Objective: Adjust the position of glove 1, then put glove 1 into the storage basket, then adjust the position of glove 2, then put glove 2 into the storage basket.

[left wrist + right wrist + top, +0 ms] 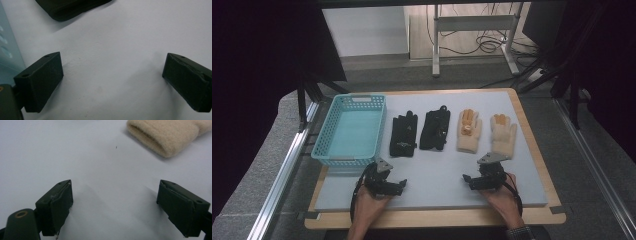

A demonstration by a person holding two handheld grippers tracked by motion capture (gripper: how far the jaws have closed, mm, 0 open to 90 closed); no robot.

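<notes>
Four gloves lie in a row on the grey mat [437,172]: two black gloves [403,134] [435,129] and two beige knit gloves [469,131] [503,135] with orange patches. My left gripper [387,181] rests low on the mat in front of the black gloves, open and empty. In the left gripper view, the left gripper [112,80] has a black glove cuff [72,8] just ahead of it. My right gripper [482,179] sits in front of the beige gloves, also open and empty. The right gripper [115,205] faces a beige cuff [165,135] ahead and to the right.
An empty teal plastic basket [349,130] stands at the mat's left, its wall [6,50] close beside my left jaw. The mat lies on a wooden table [437,218]. Beyond the table are a metal desk frame [472,35] and cables on the floor.
</notes>
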